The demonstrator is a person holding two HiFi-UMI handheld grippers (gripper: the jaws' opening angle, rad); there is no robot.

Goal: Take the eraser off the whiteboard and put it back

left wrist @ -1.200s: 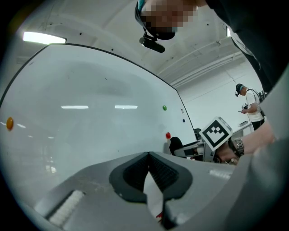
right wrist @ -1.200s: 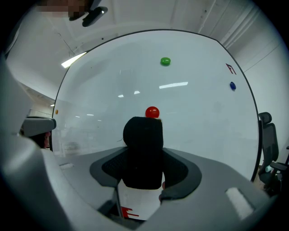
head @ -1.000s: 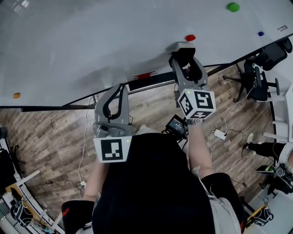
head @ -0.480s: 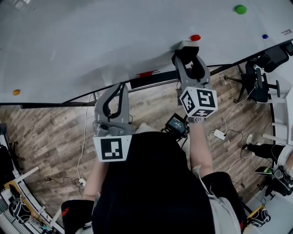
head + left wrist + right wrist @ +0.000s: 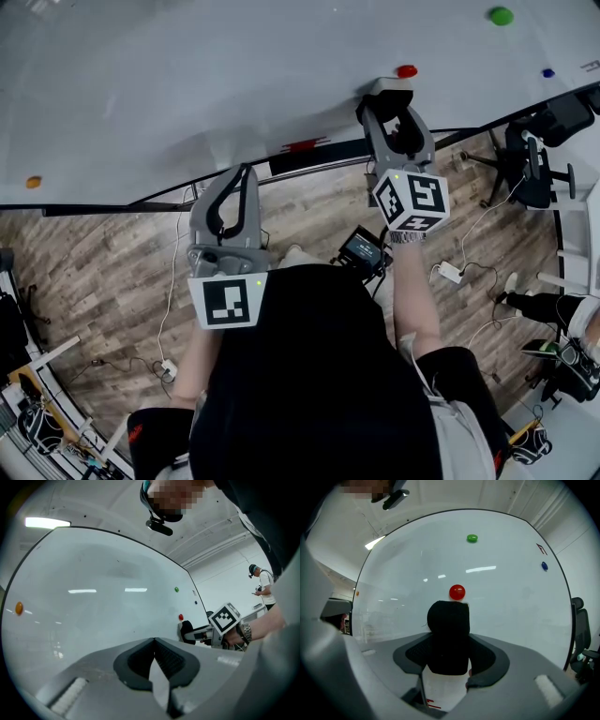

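The eraser (image 5: 389,89), black with a white part, rests against the whiteboard (image 5: 187,84) just below a red magnet (image 5: 406,71). My right gripper (image 5: 392,117) points at the board and is shut on the eraser. In the right gripper view the eraser (image 5: 448,634) fills the gap between the dark pads, with the red magnet (image 5: 457,592) directly above it. My left gripper (image 5: 246,173) hovers lower left, a short way off the board, shut and empty. Its jaws meet in the left gripper view (image 5: 153,641).
The board also carries a green magnet (image 5: 501,15), a blue magnet (image 5: 547,72) and an orange magnet (image 5: 34,182). A red marker (image 5: 302,145) lies on the board's ledge. An office chair (image 5: 534,159) and cables are on the wooden floor at right.
Neither gripper has visibly moved against the board. Only the head view has shifted a little, so everything sits slightly further right in the picture.
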